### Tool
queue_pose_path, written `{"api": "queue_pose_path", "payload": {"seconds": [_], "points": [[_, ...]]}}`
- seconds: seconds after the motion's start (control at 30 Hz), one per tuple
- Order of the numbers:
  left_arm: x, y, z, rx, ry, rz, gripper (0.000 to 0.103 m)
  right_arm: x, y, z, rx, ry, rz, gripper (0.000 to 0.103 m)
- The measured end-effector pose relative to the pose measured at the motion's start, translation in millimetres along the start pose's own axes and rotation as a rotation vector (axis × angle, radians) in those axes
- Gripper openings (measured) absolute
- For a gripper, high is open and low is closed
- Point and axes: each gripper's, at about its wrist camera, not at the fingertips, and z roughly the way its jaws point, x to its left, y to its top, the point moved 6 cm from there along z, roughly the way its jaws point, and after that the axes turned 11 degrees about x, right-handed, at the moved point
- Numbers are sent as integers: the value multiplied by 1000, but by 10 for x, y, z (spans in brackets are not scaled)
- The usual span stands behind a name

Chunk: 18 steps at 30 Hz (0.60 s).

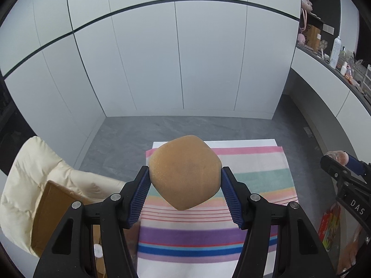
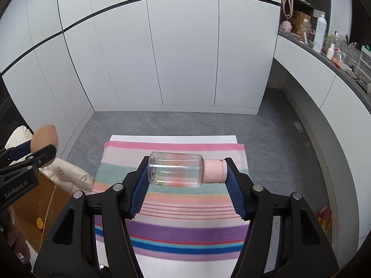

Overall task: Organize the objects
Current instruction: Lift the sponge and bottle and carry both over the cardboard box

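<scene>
The left hand-held gripper (image 1: 185,185) clamped a tan sponge (image 1: 184,172); the right hand-held gripper (image 2: 184,176) pinched a clear bottle (image 2: 176,169) end-to-end, both lifted above the striped towel (image 1: 255,176), likely bound for sorting.

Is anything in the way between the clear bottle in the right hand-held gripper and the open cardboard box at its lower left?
Yes: the left hand-held gripper, gripping a tan rounded sponge, hangs above the brown cardboard box, beside the pink-capped clear plastic bottle's path.
</scene>
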Motion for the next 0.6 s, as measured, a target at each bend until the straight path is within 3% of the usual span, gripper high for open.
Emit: {"api": "queue_pose_path", "payload": {"seconds": [0.27, 0.6], "points": [[109, -426, -368, -3, -10, -31, 63, 37, -366, -307, 7, -10, -12, 64], [236, -1154, -599, 28, -55, -74, 63, 167, -1081, -667, 19, 8, -37, 64]]}}
